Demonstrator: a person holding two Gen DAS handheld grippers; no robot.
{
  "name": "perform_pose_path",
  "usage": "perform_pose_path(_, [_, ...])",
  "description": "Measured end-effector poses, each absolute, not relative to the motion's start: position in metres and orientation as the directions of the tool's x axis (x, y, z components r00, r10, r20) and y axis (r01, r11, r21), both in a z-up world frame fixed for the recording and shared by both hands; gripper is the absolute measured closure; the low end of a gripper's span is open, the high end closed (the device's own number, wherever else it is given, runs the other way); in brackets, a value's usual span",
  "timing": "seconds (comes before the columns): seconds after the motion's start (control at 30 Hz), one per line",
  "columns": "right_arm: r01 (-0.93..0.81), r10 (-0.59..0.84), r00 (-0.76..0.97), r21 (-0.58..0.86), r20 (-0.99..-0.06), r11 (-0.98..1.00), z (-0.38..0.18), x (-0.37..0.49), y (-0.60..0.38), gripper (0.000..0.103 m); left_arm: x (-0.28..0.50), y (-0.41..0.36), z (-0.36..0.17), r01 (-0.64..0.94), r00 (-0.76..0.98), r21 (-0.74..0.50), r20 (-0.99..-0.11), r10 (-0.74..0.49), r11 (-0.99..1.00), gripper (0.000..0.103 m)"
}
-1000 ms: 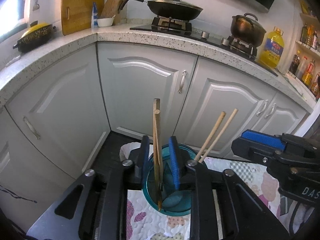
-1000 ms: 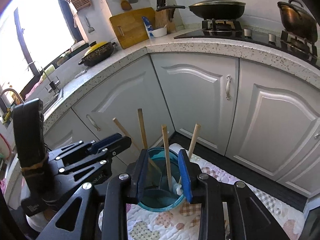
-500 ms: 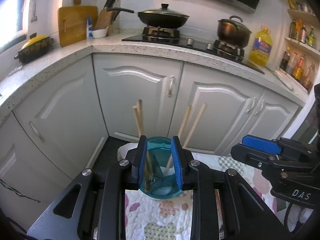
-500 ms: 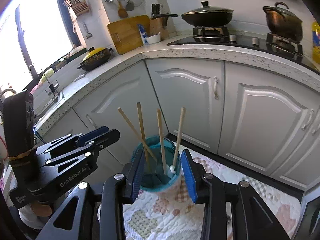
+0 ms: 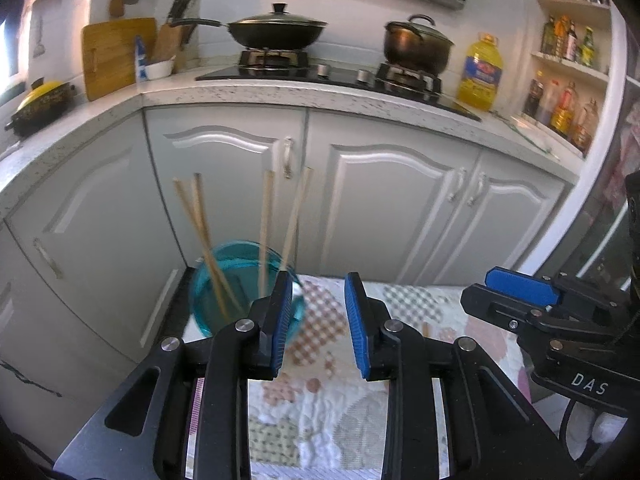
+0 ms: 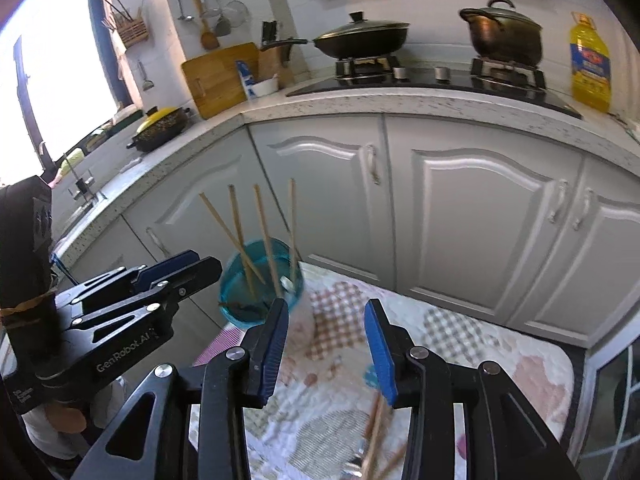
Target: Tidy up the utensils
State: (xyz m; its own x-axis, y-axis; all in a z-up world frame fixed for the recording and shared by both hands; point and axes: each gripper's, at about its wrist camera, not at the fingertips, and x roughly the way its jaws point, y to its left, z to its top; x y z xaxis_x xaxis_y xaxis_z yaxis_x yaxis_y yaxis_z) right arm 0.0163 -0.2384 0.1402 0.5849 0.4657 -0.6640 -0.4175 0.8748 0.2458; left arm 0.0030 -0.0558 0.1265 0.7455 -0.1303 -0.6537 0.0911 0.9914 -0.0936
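Note:
A teal glass cup stands at the far left corner of a quilted mat and holds several wooden chopsticks. It also shows in the right wrist view. My left gripper is open and empty, right of the cup and nearer me. My right gripper is open and empty, above the mat. More chopsticks lie on the mat under it, blurred. A small blue object lies beside the right pad.
Grey cabinet doors stand just beyond the mat, under a speckled counter with a wok, pot and oil bottle. The right gripper shows in the left wrist view, the left in the right wrist view.
Both grippers pulled back and up from the cup and shifted right. The cup, earlier between each gripper's pads, now stands free at the left. Both jaws have opened wider.

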Motion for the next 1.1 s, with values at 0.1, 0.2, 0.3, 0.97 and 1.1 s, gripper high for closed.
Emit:
perform_pose_path(0.1, [-0.389, 0.45, 0.586, 0.252, -0.674, 0.886, 0.132, 0.009, -0.256, 0.064, 0.002, -0.069, 0.12, 0.114, 0.729, -0.091, -0.668, -0.145, 0.989, 0.077])
perform_pose_path(0.2, [-0.36, 0.433, 0.581, 0.26, -0.689, 0.896, 0.121, 0.006, -0.272, 0.064, 0.001, -0.08, 0.113, 0.134, 0.713, -0.088, -0.683, -0.158, 0.987, 0.077])
perform_pose_path(0.3, [-0.328, 0.413, 0.562, 0.266, -0.716, 0.906, 0.102, 0.005, -0.286, 0.064, -0.001, -0.088, 0.101, 0.144, 0.695, -0.089, -0.7, -0.165, 0.986, 0.077])
perform_pose_path(0.97, [-0.345, 0.45, 0.301, 0.343, -0.841, 0.873, -0.063, 0.084, -0.278, 0.074, 0.019, -0.098, -0.005, 0.148, 0.457, -0.109, -0.874, -0.166, 0.983, 0.076])
perform_pose_path(1.1, [-0.359, 0.481, 0.256, 0.38, -0.838, 0.853, -0.082, 0.095, -0.276, 0.091, 0.027, -0.109, -0.023, 0.19, 0.394, -0.129, -0.898, -0.196, 0.973, 0.076])
